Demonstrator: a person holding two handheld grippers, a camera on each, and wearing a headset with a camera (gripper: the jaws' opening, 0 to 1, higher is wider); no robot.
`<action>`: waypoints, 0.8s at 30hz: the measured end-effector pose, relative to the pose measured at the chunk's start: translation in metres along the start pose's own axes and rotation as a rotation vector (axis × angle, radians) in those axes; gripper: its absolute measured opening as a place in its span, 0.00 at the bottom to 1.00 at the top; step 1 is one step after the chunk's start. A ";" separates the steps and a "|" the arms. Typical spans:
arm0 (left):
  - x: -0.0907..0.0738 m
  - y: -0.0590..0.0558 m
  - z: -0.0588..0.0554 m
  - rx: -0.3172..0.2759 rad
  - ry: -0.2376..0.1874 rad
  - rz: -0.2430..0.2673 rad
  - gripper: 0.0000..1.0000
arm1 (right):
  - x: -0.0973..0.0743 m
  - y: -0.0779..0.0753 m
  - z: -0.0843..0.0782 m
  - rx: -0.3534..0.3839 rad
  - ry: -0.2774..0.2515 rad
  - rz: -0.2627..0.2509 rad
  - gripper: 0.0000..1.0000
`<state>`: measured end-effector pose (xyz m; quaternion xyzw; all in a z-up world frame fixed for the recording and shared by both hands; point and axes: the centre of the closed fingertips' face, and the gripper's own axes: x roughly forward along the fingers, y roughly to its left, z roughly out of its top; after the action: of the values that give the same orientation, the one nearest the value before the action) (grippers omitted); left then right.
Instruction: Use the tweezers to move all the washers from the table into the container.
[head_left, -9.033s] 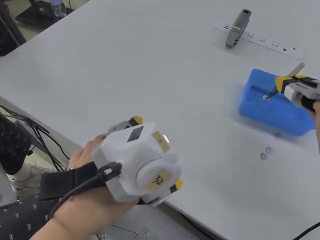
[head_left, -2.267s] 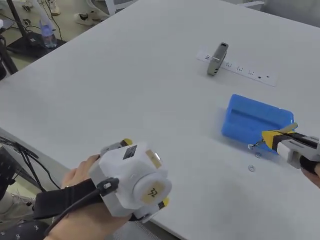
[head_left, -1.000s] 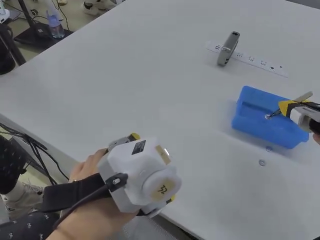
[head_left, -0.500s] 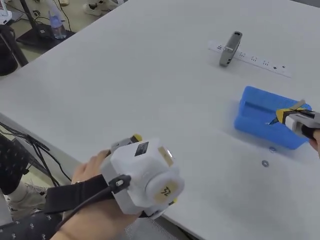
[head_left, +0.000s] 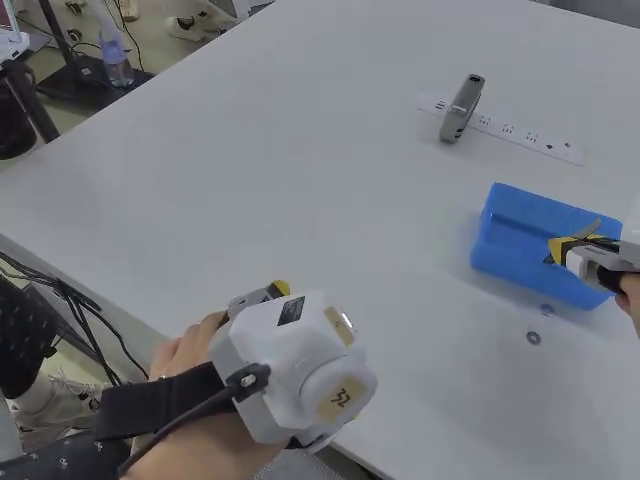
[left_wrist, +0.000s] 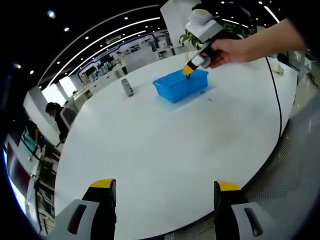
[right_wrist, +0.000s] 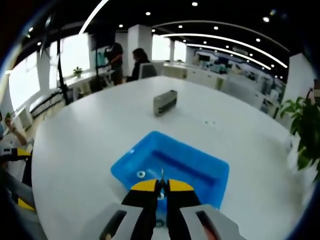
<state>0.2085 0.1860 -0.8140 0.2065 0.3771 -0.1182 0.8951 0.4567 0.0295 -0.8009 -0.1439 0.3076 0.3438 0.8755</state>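
Observation:
The blue container (head_left: 520, 225) sits on the white table at the right. Above its near part hovers my right gripper (head_left: 563, 250), shut on the thin tweezers (right_wrist: 161, 176), whose tips point down into the container (right_wrist: 195, 167). Nothing shows between the tips. One washer (right_wrist: 141, 174) lies on the container's floor. Two washers (head_left: 546, 311) (head_left: 533, 338) lie on the table just in front of the container. My left gripper (left_wrist: 162, 192) is open with nothing in it and rests at the table's near edge, far from the container (left_wrist: 175, 86).
A white power strip (head_left: 510, 130) with a grey block (head_left: 460, 95) on it lies behind the container. Bare white table (head_left: 280, 170) stretches across the middle and left. The floor beyond the left edge holds cables and a stand.
Nine seconds ago three washers lay on the table; now two do. The right gripper dipped to the washers, rose over the container, and has since drawn back toward its near wall. Left gripper stayed put.

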 end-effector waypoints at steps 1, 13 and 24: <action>0.000 0.000 0.000 0.000 0.000 0.001 0.81 | 0.001 0.001 0.000 -0.003 0.003 0.001 0.02; 0.001 0.001 -0.001 0.001 0.001 0.008 0.81 | 0.004 0.002 -0.009 -0.027 0.033 0.006 0.02; 0.000 0.001 0.000 0.004 0.001 0.008 0.81 | 0.006 0.005 -0.010 -0.006 0.039 0.019 0.03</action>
<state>0.2086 0.1867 -0.8142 0.2097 0.3764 -0.1155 0.8950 0.4525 0.0310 -0.8126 -0.1504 0.3248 0.3504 0.8655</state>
